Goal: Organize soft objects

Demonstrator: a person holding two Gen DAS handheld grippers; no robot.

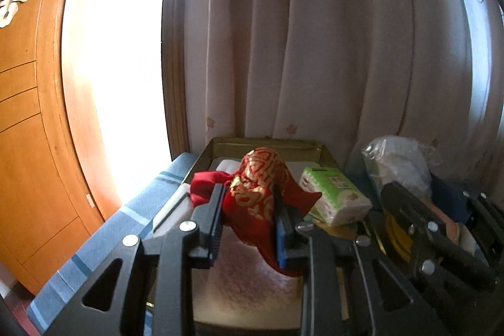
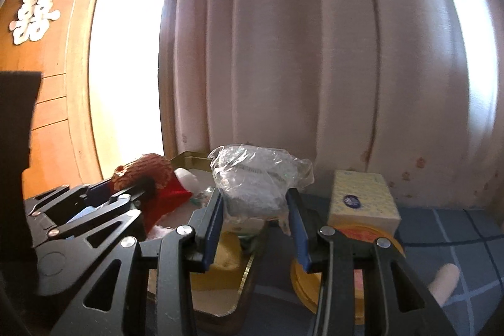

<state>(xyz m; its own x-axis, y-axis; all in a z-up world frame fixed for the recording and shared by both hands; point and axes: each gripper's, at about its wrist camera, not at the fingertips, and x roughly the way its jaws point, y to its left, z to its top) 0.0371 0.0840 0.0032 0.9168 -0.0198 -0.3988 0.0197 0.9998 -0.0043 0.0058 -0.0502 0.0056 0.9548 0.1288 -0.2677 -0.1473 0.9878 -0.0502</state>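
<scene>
My left gripper point(image 1: 249, 210) is shut on a red and gold cloth pouch point(image 1: 260, 178) and holds it above the gold-rimmed box point(image 1: 267, 144), over a pink towel point(image 1: 245, 279). My right gripper point(image 2: 255, 210) is shut on a clear plastic bag of soft white items point(image 2: 255, 178), raised by the box's right edge point(image 2: 245, 273). The pouch also shows at the left of the right wrist view point(image 2: 148, 172), and the bag at the right of the left wrist view point(image 1: 397, 162).
A green and white tissue pack point(image 1: 334, 194) lies at the box's right side. A yellow tissue box point(image 2: 362, 200) stands on a yellow round lid point(image 2: 371, 241). The blue checked bedding point(image 2: 456, 235) lies underneath. A curtain point(image 1: 315, 37) hangs behind; a wooden door point(image 1: 25, 115) stands left.
</scene>
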